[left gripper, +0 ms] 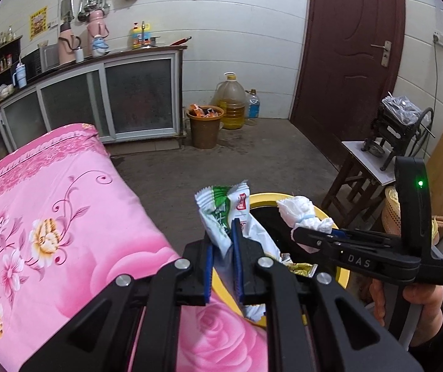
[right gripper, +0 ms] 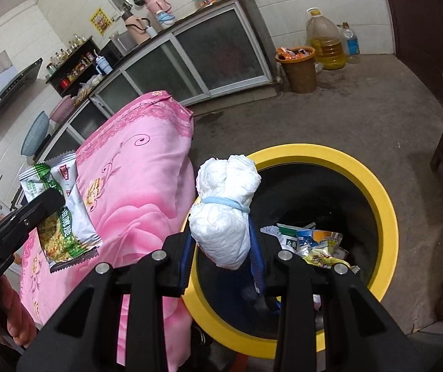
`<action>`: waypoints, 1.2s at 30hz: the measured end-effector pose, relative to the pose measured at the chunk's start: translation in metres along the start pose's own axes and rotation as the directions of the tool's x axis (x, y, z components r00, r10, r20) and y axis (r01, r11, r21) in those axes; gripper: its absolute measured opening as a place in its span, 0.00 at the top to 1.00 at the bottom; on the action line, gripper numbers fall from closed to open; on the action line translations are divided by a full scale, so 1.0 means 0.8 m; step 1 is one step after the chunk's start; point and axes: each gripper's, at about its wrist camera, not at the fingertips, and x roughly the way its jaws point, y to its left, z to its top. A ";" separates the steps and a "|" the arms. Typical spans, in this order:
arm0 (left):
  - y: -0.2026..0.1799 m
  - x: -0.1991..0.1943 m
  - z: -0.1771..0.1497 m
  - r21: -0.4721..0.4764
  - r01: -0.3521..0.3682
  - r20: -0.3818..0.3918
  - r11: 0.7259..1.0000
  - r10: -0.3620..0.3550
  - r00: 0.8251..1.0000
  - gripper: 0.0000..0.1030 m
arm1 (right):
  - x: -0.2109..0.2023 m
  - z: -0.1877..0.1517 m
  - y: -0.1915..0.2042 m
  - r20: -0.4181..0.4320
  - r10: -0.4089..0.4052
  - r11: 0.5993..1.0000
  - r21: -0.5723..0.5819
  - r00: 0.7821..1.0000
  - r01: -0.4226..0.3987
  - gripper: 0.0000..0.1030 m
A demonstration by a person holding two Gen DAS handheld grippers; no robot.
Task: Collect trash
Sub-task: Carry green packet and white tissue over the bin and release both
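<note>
The left claw (left gripper: 223, 259) is clenched on a green-and-white snack wrapper (left gripper: 224, 214), its long axis standing upright beside the yellow bin's (right gripper: 373, 173) rim. The right claw (right gripper: 221, 259) grips a crumpled white tissue wad (right gripper: 224, 214), likewise upright, over the bin.

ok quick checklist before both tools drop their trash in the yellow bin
1. Left tool gripping the green and white wrapper: ok.
2. Right tool gripping the white wad tied with a blue band: ok.
3. Wad over the yellow bin opening: ok, it hangs above the near rim.
4. Wrapper over the opening: not ok, in the right wrist view it sits above the pink cloth.
5. Room in the bin: ok, wrappers lie low inside.
6. Tools clear of each other: ok.
</note>
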 end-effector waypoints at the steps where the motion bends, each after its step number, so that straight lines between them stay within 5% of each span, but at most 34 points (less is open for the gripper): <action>1: -0.002 0.002 0.001 0.004 0.000 -0.002 1.000 0.000 1.000 0.90 | 0.000 0.000 -0.003 0.002 -0.004 1.000 0.002 1.000 0.004 0.70; 25: -0.024 0.111 -0.001 -0.009 0.035 -0.135 0.999 -0.036 0.990 0.89 | 0.011 -0.004 -0.050 -0.070 -0.121 0.986 0.109 0.990 0.128 0.64; 27: -0.020 0.110 0.003 -0.025 0.049 -0.131 0.998 -0.052 0.990 0.78 | 0.008 -0.004 -0.051 -0.069 -0.132 0.983 0.120 0.989 0.140 0.47; 29: -0.014 0.102 0.005 -0.036 0.041 -0.106 0.998 -0.045 0.993 0.39 | 0.002 -0.003 -0.057 -0.063 -0.164 0.975 0.139 0.984 0.172 0.46; 35: 0.010 0.053 0.001 -0.082 0.018 0.010 0.996 -0.018 1.000 0.18 | -0.023 -0.009 -0.069 -0.054 -0.191 0.963 0.185 0.980 0.198 0.45; 36: 0.014 0.044 -0.002 -0.086 0.010 0.030 0.996 -0.007 1.000 0.16 | -0.030 -0.010 -0.067 -0.044 -0.197 0.962 0.184 0.979 0.202 0.38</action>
